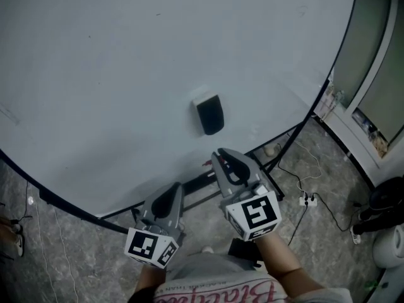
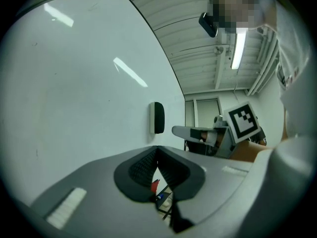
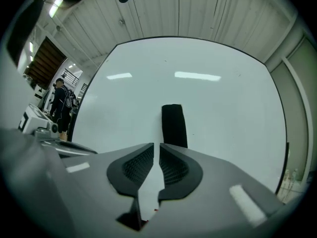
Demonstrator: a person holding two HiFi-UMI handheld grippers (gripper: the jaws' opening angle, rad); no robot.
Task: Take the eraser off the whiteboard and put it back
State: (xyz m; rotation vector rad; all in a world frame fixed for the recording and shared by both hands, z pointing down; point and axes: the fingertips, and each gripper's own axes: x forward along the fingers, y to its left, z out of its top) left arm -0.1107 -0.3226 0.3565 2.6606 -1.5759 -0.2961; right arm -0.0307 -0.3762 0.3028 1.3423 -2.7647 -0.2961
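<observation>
1. The right gripper (image 3: 158, 146) is closing its jaws; a thin slit remains, with nothing in it. The left gripper (image 2: 157, 149) has its jaws together, empty.
2. The eraser (image 3: 174, 124) sits upright on the whiteboard (image 1: 126, 74), straight ahead of the right gripper and not touching it.
3. Only the left gripper view shows the eraser side-on, with open air between it and the right gripper.
4. Only the head view shows the power strip (image 1: 307, 200) on the floor; only the right gripper view shows a person (image 3: 62, 103) past the board's edge.

The floor (image 1: 88, 257) is grey mottled stone, and a white power strip (image 1: 307, 200) lies on it at the right. A pale-framed window (image 1: 372, 74) runs along that side (small things stand on its sill). Overhead, a ribbed white ceiling (image 3: 198, 9) carries a lit strip light (image 2: 238, 48). Far off, a person (image 3: 62, 103) in dark clothes stands.
</observation>
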